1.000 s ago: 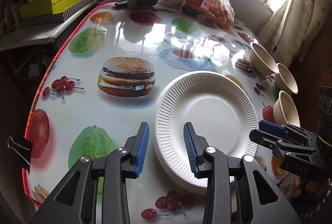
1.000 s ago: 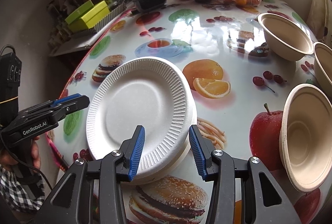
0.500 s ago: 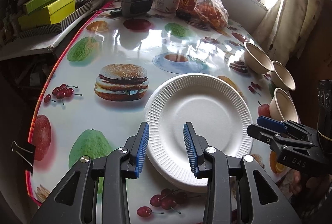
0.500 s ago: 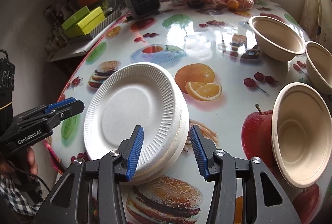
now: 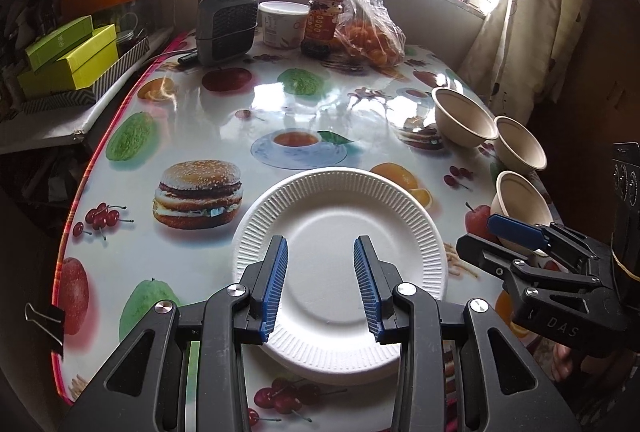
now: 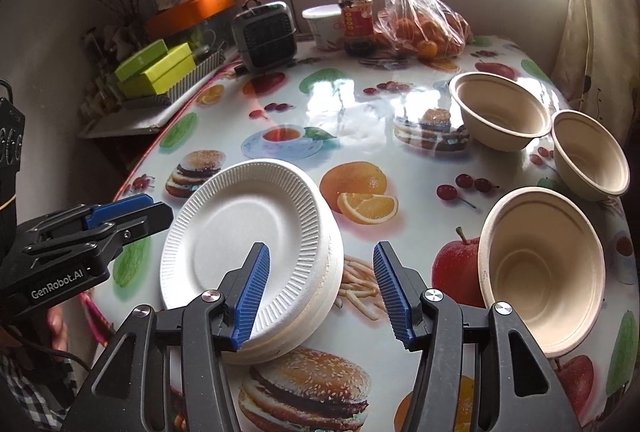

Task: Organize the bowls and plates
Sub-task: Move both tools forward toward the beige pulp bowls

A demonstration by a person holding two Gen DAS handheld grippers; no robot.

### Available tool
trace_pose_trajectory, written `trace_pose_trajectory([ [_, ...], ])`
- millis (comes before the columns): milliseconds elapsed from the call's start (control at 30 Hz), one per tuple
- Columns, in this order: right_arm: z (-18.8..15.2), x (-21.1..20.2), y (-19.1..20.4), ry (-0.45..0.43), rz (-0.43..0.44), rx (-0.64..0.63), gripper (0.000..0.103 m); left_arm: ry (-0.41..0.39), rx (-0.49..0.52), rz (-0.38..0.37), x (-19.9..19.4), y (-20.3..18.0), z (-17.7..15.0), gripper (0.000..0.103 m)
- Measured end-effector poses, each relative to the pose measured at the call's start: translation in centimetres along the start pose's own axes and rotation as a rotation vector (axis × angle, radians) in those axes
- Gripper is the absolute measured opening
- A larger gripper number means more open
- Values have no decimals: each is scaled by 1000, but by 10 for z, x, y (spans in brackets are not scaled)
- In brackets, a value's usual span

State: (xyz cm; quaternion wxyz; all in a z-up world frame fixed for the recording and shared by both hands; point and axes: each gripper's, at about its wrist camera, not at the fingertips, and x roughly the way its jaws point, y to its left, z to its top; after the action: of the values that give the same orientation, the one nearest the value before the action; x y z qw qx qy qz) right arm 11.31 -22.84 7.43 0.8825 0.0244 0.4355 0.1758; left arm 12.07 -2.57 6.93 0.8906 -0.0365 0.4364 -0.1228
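Left gripper (image 5: 320,286): blue-padded fingers (image 5: 276,284) spread wide, holding nothing, poised over the near part of the stack of white plates (image 5: 340,232), one finger to each side of the stack's centre. Contact with the top plate not discernible.

Right gripper (image 6: 320,290): blue-padded fingers (image 6: 394,292) spread wide, holding nothing, straddling the right rim of the stack of white plates (image 6: 248,232); left finger over the ribbed rim, right finger over bare tablecloth (image 6: 360,104) beside the stack. Also visible in the left wrist view at right edge (image 5: 516,228), just beside the plates.

Stack of white plates: several ribbed disposable plates nested together, lying on the tablecloth near its front edge, between a printed burger and a printed orange.

Nearest bowl (image 6: 544,272): beige, tilted toward the camera, just right of the right gripper. Middle bowl (image 6: 590,156) and far bowl (image 6: 500,112): beige, upright, in a row behind it along the right edge of the table.

Back of table: small grey heater (image 6: 266,34), white tub (image 6: 324,24), jar (image 6: 356,20), clear bag of oranges (image 6: 420,28).
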Motion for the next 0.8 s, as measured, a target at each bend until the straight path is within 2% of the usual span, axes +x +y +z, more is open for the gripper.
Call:
trace_pose_trajectory([
  [400, -5, -32, -33, -98, -92, 72, 60, -16, 102, -46, 8, -47, 15, 36],
  [800, -10, -59, -75, -150, -162, 137, 60, 15, 173, -112, 30, -97, 26, 36],
])
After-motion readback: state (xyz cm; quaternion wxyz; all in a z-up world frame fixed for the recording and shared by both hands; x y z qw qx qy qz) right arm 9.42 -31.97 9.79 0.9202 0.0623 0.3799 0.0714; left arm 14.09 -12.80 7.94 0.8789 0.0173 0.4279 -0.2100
